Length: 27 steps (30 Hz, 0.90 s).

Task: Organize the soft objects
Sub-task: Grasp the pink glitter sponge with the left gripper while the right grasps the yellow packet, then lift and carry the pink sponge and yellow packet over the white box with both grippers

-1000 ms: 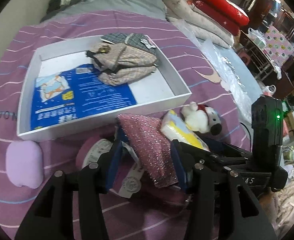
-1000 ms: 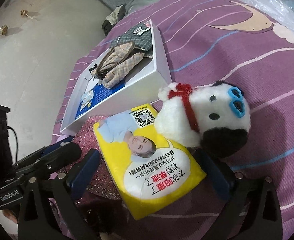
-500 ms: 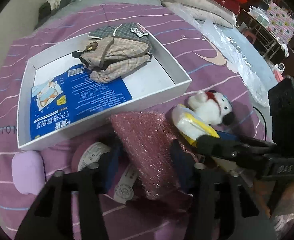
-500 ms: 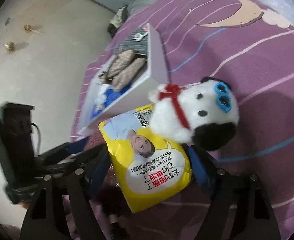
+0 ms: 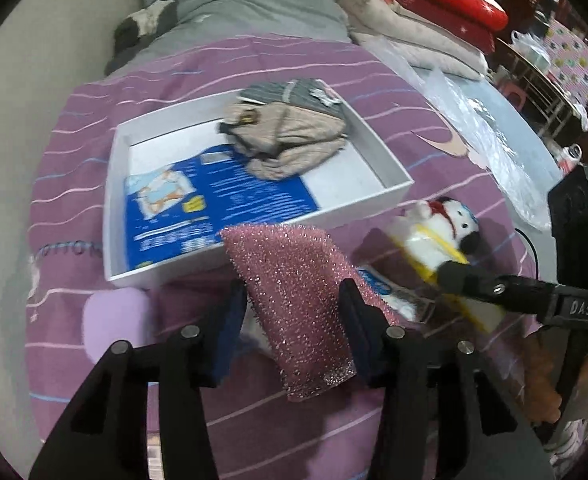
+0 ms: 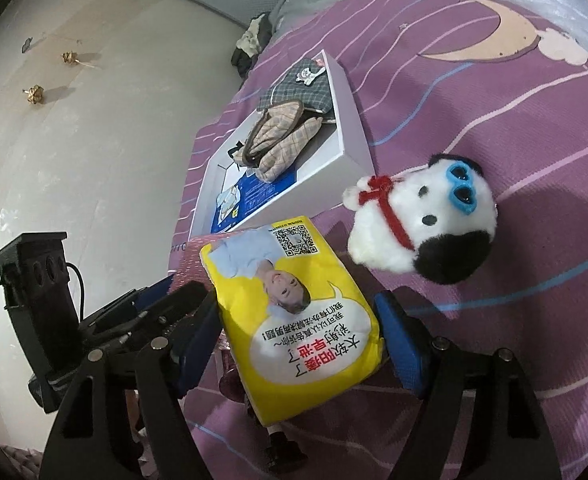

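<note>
Left gripper (image 5: 290, 312): jaws set to a middling gap and clamped on the pink glitter sponge (image 5: 294, 300), pads pressing its two long edges, sponge lifted off the bedspread (image 5: 374, 80) at lower centre of the left view
Right gripper (image 6: 298, 332): jaws fairly wide, gripping the yellow tissue pack (image 6: 294, 312) across its width at lower centre of the right view; the pack looks raised clear of the cover
Box (image 5: 112, 184): white, shallow, upper centre of the left view, already holding a blue packet (image 5: 214, 204) and a beige checked pouch (image 5: 290, 140)
Plush dog (image 6: 422, 228): white and black, red ribbon, lying on the bedspread right of centre in the right view, just beside the pack and near the box corner
How the sponge handles: I'd judge it light, springy, rough enough not to slip; an edge pinch near mid-length suits it, and it will squash rather than break
How the pack handles: light and pillowy with a slick film wrapper, so a squeeze across the middle is safest; an end grip could let it slide out
Left view only: lilac cushion (image 5: 114, 324) at lower left, clear plastic sheet (image 5: 474, 128) upper right, full inside of the box
Right view only: the pack's printed face, the dog's blue eyes, the pale floor (image 6: 74, 140) at left
</note>
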Motion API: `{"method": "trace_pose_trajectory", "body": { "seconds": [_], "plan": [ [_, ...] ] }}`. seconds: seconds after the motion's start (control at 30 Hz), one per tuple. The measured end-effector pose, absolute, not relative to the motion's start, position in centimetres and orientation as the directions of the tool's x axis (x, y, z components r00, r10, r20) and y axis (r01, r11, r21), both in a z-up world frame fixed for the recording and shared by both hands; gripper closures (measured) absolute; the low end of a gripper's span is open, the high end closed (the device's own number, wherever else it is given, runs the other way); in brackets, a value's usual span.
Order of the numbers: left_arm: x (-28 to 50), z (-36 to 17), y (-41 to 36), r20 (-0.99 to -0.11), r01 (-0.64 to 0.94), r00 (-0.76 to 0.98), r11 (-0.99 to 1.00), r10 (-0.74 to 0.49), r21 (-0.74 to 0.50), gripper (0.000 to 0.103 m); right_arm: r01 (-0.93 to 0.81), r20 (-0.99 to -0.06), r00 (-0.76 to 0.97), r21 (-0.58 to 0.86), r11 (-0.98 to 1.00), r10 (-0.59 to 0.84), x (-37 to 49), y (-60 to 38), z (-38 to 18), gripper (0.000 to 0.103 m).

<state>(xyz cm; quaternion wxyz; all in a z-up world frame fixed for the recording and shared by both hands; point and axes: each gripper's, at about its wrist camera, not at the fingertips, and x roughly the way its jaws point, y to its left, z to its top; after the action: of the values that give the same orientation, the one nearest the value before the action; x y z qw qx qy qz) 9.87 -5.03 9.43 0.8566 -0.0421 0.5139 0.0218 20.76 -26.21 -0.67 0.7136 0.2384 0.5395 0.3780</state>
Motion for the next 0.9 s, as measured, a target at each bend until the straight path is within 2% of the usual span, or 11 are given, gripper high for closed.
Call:
{"method": "trace_pose_trajectory", "body": {
  "seconds": [0.17, 0.37, 0.63, 0.9],
  "plan": [
    [9.0, 9.9, -3.9, -0.877, -0.102, 0.480, 0.993, -0.009, -0.065, 0.059, -0.290, -0.581, 0.140, 0.750, 0.594, 0.802, 20.5, -26.3, 0.0, 0.027],
    [8.6, 10.0, -4.1, -0.872, -0.088, 0.489, 0.993, -0.023, -0.076, 0.067, -0.320, -0.620, 0.143, 0.708, 0.629, 0.771, 19.7, -24.8, 0.7, 0.027],
    [7.7, 10.3, -2.8, -0.862, -0.114, 0.505, 0.988, -0.033, -0.105, 0.084, -0.357, -0.660, 0.215, 0.633, 0.687, 0.720, 18.4, -22.8, 2.0, 0.027],
    [6.9, 11.1, -0.9, -0.817, -0.121, 0.570, 0.973, -0.092, -0.194, 0.088, -0.392, -0.663, 0.297, 0.572, 0.721, 0.687, 17.3, -20.9, 3.0, 0.027]
  ]
}}
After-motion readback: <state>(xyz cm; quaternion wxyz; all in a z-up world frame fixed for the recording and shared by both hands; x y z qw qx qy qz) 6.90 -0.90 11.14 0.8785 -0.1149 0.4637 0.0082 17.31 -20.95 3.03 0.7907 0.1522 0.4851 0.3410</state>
